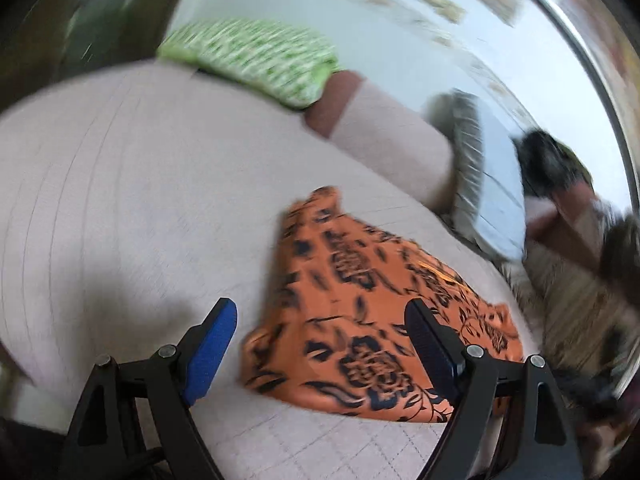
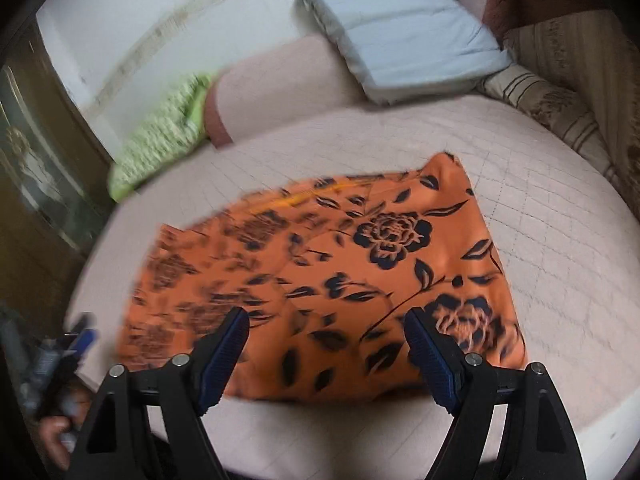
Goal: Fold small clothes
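Note:
An orange garment with a dark flower print (image 2: 320, 272) lies folded flat on the pale quilted bed (image 2: 520, 184). It also shows in the left wrist view (image 1: 360, 320), low and right of centre. My left gripper (image 1: 320, 316) is open and empty, held above the garment's left edge. My right gripper (image 2: 326, 324) is open and empty above the garment's near edge. The left gripper also shows at the left edge of the right wrist view (image 2: 76, 344), blurred.
A green patterned pillow (image 1: 256, 56) lies at the bed's far side. A light blue folded blanket (image 2: 400, 28) rests on a pink bolster (image 2: 280, 84). Striped beige cushions (image 2: 560, 108) are at the right. A wooden cabinet (image 2: 36, 160) stands left.

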